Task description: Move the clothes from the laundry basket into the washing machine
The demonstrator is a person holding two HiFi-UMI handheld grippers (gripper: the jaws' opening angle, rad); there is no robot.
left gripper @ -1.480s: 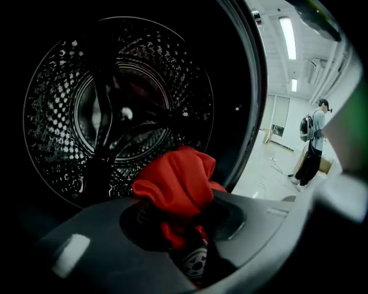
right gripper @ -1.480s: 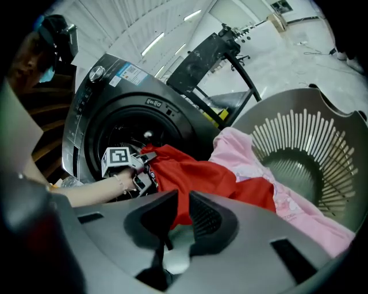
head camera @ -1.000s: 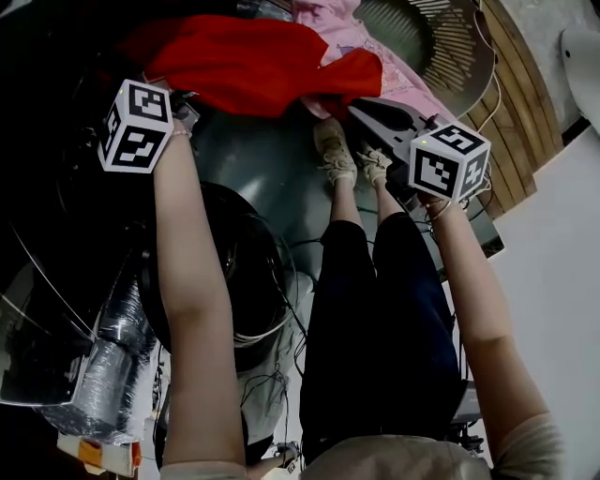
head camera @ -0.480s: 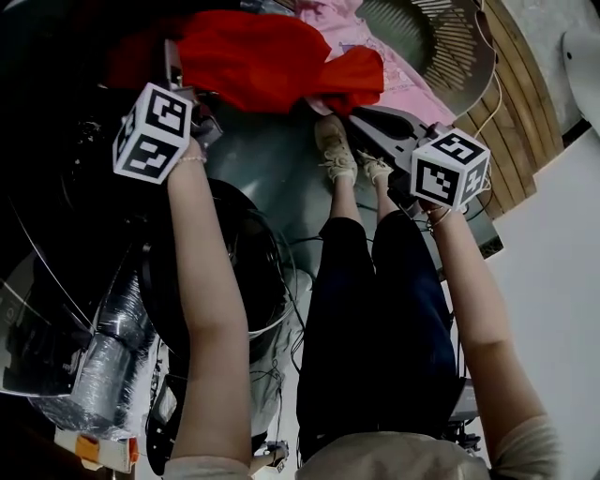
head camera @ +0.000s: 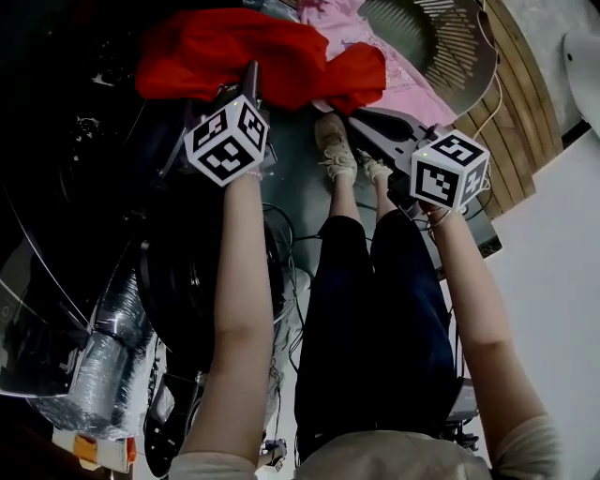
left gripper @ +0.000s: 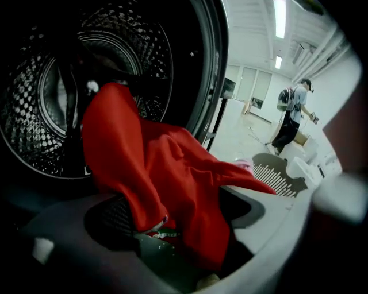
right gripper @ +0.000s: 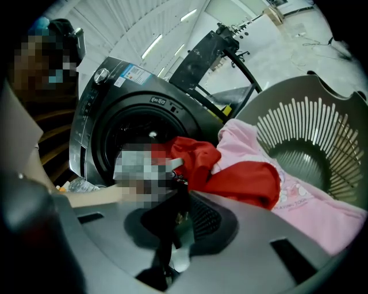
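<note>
Head view: red fabric garment (head camera: 262, 56) drapes over dark perforated washing machine drum (left gripper: 40, 103) mouth, right end outside. Pink garment (head camera: 398, 70) remains on grey slatted plastic laundry basket (head camera: 450, 47). Left gripper (left gripper: 184, 229) jaws have just been opening wide, red cloth loose between. Right gripper (right gripper: 175, 212) jaws nearly together, gripping no cloth.

Pretty dim overall. The long white ceiling strip lights (left gripper: 280, 17) glare in the left gripper view, while the perforated dark metal washer drum (left gripper: 34, 115) sits in shadow. Edges bend fisheye-style, and the near foreground's blurry.
</note>
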